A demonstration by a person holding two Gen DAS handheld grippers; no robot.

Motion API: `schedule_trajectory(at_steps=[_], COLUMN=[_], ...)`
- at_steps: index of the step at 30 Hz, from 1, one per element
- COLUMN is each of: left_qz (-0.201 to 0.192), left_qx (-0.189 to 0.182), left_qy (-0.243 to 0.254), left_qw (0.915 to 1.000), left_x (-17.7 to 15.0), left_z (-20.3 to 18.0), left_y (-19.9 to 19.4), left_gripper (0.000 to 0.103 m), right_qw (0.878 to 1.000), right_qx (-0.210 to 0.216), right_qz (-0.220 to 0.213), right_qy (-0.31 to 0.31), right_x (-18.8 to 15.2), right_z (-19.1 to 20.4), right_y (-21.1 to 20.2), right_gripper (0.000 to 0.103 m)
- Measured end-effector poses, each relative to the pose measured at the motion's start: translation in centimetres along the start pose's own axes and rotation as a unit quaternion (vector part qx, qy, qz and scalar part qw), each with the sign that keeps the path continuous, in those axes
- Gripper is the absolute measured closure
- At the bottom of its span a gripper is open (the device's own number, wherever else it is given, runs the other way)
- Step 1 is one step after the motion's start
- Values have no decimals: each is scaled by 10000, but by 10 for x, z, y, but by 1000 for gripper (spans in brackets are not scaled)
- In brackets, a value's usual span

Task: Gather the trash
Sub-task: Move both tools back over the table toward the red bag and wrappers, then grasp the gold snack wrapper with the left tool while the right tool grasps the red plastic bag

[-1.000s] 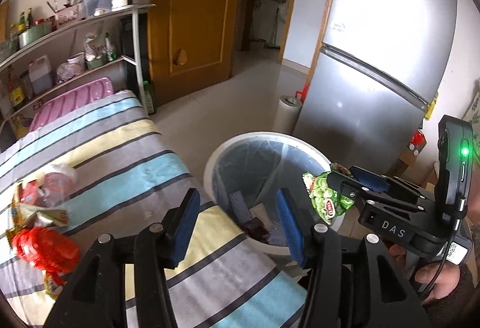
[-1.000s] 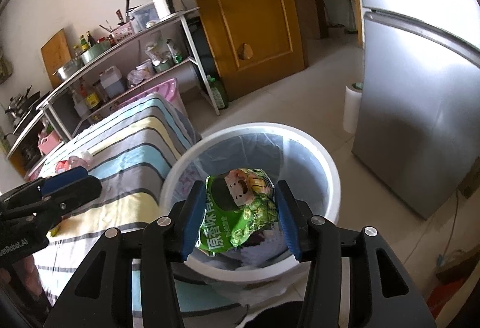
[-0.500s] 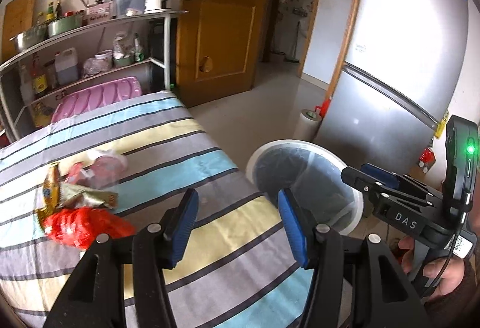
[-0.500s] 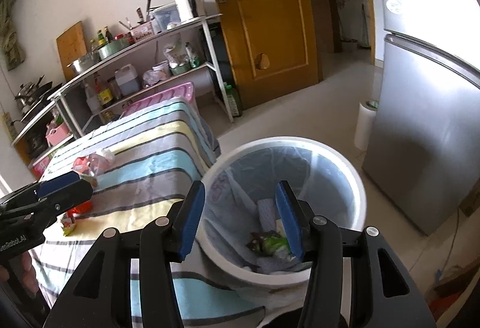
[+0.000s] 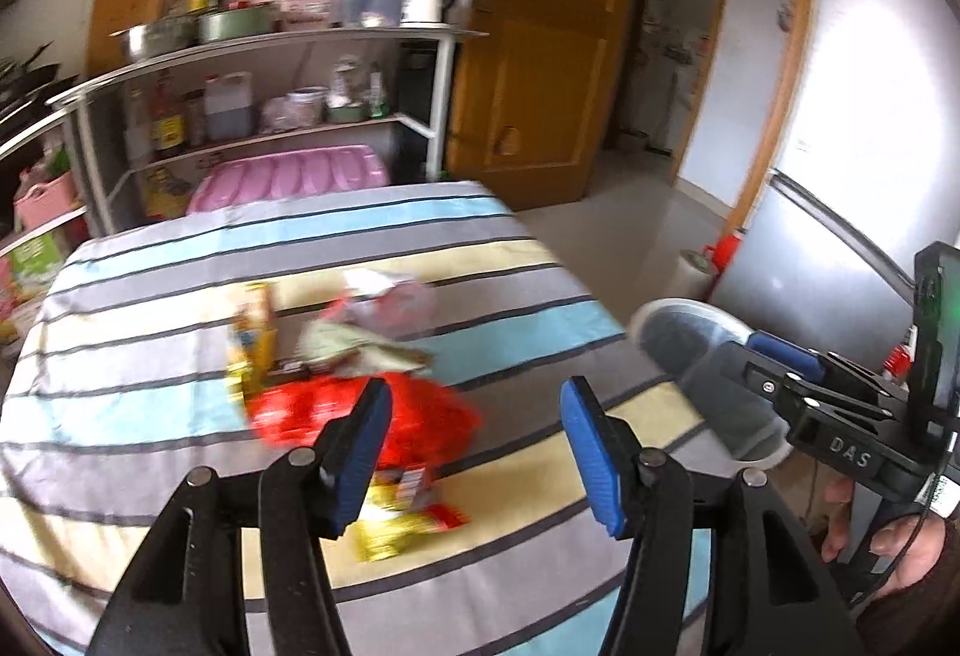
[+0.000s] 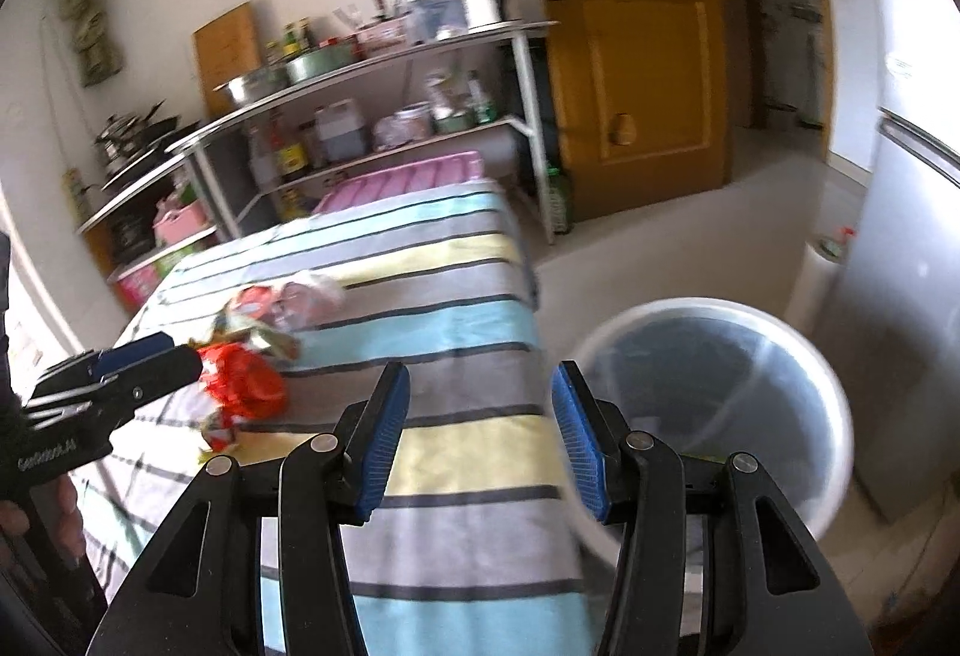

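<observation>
We hold our left gripper (image 5: 474, 446) low in the middle of the left wrist view. Its jaws are opening and nothing is between them. Our right gripper (image 6: 480, 434) is let go too, with only bare striped cloth showing in its gap.

The trash (image 5: 360, 356) sits in a small pile in the middle of the desk (image 5: 150, 332). A red bag (image 5: 300, 407) lies at the front of the pile, just past our left fingers (image 5: 354, 452). The white bin (image 6: 804, 356) stands beside the desk, at the lower right of the right wrist view.

We think the next job is to grab the red bag. We should go slowly, bring the jaws down around the crinkly bag, and squeeze only when it sits well inside.
</observation>
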State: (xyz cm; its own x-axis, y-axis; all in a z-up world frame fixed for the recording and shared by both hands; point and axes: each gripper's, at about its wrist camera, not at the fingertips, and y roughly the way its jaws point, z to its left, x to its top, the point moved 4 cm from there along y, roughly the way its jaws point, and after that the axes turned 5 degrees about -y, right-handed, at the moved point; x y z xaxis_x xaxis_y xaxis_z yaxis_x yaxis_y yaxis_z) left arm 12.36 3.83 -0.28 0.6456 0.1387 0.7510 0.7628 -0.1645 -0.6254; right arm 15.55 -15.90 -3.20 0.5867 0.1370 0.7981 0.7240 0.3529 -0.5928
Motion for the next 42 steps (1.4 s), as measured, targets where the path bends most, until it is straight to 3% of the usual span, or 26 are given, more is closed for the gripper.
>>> schedule_trajectory(at_steps=[10, 24, 29, 42], left_qz=[56, 246, 391, 817], left_qx=[548, 589, 576, 714], left_qy=[-511, -751, -691, -640], left_qw=[9972, 9951, 9952, 9920], left_x=[-8, 8, 16, 30], left_z=[77, 126, 131, 140], left_y=[-8, 14, 34, 89], left_gripper=[41, 36, 35, 35], right_qw=[9959, 9771, 9727, 9652], right_qx=[685, 1773, 1884, 1630], right_qz=[327, 850, 1011, 1030], right_qy=[-502, -811, -900, -1766], right_x=[2, 12, 10, 3], right_z=[69, 127, 136, 149], right_y=[39, 88, 102, 111], right_gripper=[52, 52, 50, 49])
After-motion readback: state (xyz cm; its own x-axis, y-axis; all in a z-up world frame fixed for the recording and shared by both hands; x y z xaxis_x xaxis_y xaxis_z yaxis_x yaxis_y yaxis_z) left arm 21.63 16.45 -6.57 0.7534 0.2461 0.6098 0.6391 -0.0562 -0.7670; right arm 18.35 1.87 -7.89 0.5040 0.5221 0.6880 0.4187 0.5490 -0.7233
